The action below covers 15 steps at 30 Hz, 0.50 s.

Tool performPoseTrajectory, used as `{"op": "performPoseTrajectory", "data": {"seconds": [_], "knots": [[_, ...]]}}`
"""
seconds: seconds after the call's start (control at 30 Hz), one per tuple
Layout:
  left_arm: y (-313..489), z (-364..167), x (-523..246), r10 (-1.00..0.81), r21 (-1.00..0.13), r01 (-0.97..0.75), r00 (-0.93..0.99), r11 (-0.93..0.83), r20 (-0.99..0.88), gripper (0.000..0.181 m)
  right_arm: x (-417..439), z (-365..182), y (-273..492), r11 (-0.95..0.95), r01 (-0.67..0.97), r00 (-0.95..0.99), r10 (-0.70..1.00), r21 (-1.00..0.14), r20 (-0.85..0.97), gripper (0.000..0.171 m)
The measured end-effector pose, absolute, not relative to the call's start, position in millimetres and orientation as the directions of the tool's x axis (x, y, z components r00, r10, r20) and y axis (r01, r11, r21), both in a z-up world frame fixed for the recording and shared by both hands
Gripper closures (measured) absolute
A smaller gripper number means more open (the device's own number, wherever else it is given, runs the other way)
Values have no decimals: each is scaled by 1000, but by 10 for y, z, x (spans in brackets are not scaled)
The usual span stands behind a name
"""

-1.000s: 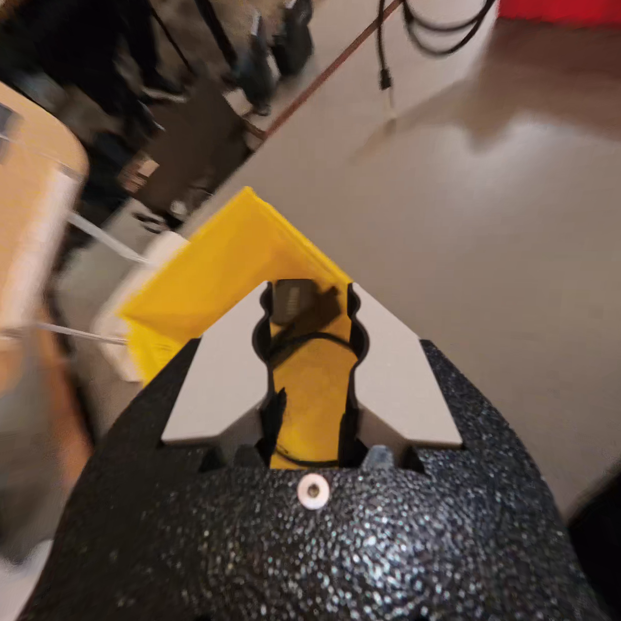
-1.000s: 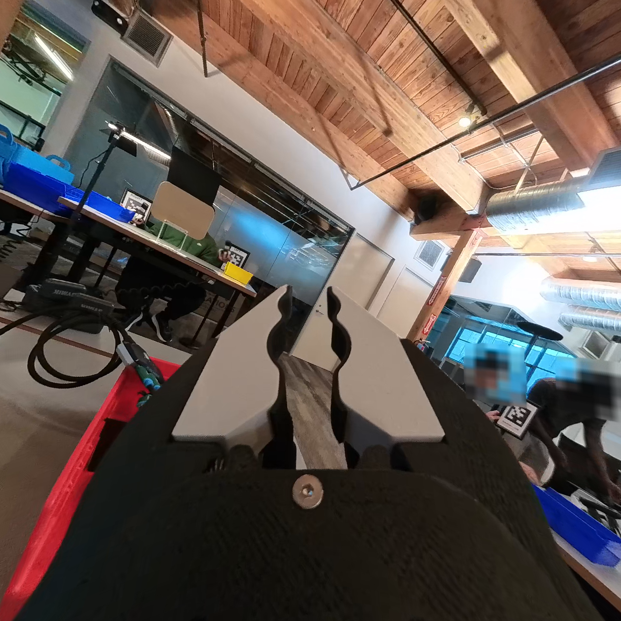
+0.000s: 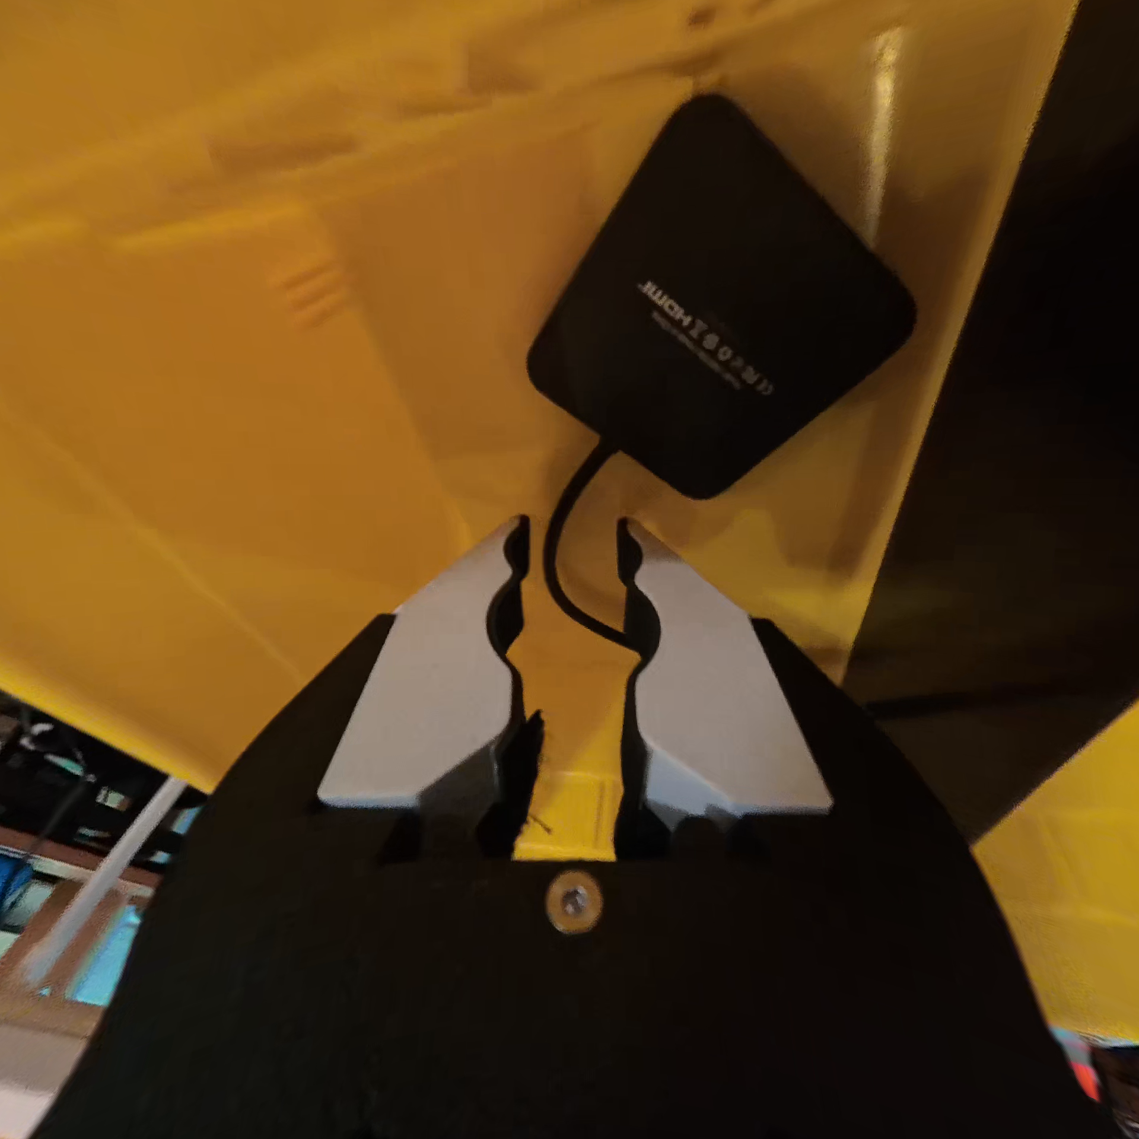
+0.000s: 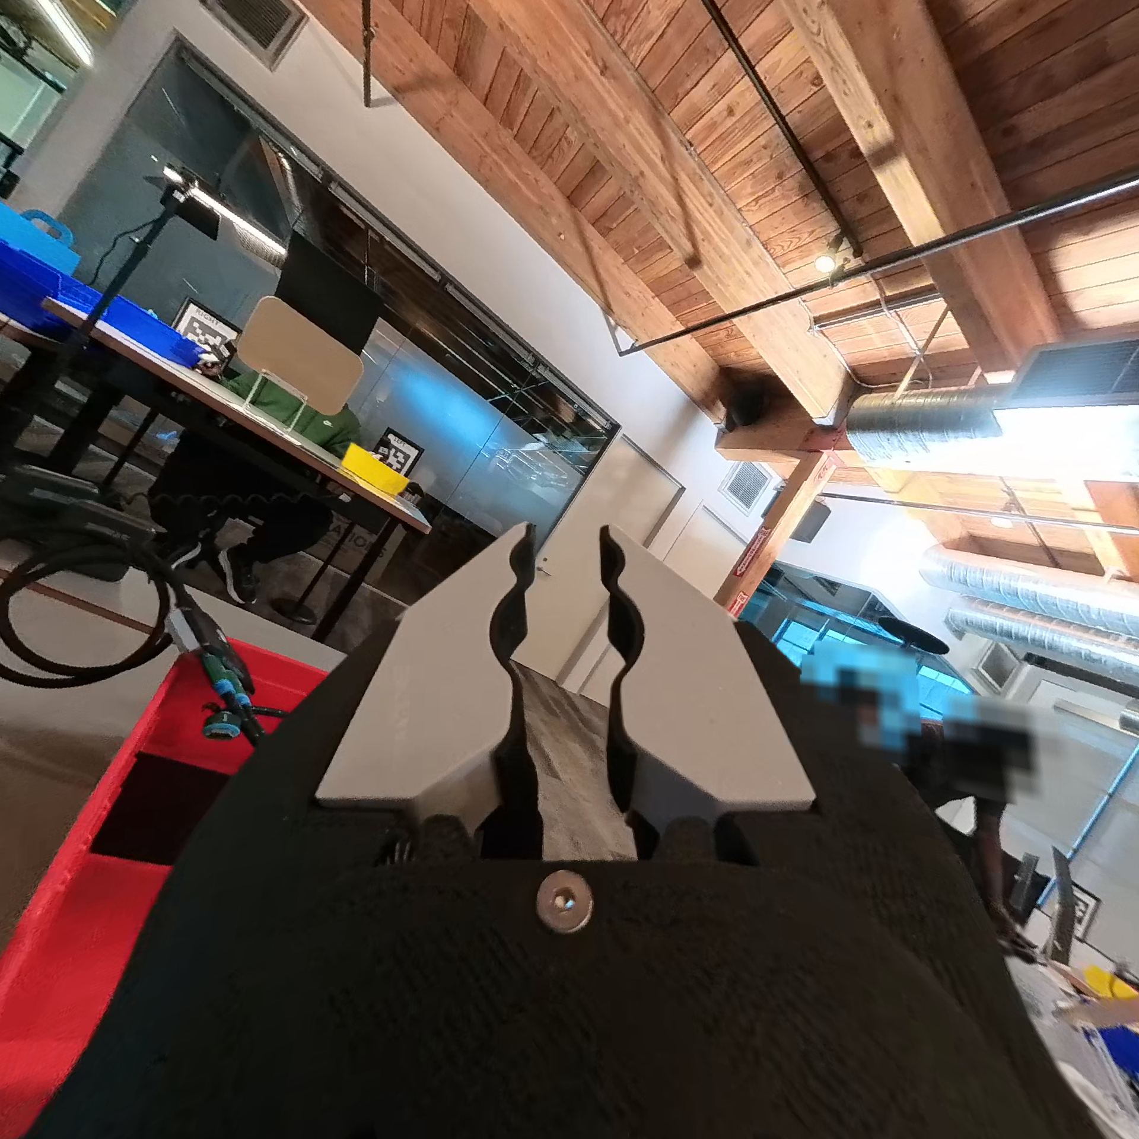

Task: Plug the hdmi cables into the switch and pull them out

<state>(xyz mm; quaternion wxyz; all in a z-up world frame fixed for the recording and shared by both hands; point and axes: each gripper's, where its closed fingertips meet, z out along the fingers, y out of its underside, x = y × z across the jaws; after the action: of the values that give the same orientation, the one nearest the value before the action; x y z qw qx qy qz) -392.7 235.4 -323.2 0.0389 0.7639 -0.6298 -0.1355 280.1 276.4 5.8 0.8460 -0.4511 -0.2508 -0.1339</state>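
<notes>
In the left wrist view a flat black square HDMI switch (image 3: 721,296) lies inside a yellow bin (image 3: 259,382), near its right wall. Its thin black cable (image 3: 558,555) curves down between my left gripper's fingers. My left gripper (image 3: 573,530) is open, inside the bin, just short of the switch, holding nothing. My right gripper (image 4: 564,536) is open and empty, tilted up toward the room and ceiling. A black cable with green-and-blue connectors (image 4: 225,684) hangs over the edge of a red bin (image 4: 92,850) to its left.
The yellow bin's right wall (image 3: 875,431) stands close beside the switch, with dark space beyond it. In the right wrist view a coiled black cable (image 4: 74,622) lies on the table. Other tables (image 4: 259,431) and people sit farther off. Across from one pair of fingers to the other is roughly 75 centimetres.
My left gripper has moved forward and down into the yellow bin, so the switch looks much larger and nearer. My right gripper has opened a little wider and tilted slightly.
</notes>
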Motion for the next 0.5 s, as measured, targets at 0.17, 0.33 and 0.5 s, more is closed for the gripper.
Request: {"op": "performPoseTrajectory", "data": {"seconds": [0.17,0.33,0.5], "knots": [[2414,-3275,-3867,-983,219,-964,126,-153,-135,169,2658,11,2790,538,525,794,-29,-660,608,152],[2321,-3281,-3860,-989,225,-965,118,-136,-94,178,2542,-36,2810,512,618,726,-83,-596,682,152],[2395,-2945,-3939,-967,257,-952,108,-167,-231,180,2522,-69,2836,487,665,691,-111,-567,715,152]]}}
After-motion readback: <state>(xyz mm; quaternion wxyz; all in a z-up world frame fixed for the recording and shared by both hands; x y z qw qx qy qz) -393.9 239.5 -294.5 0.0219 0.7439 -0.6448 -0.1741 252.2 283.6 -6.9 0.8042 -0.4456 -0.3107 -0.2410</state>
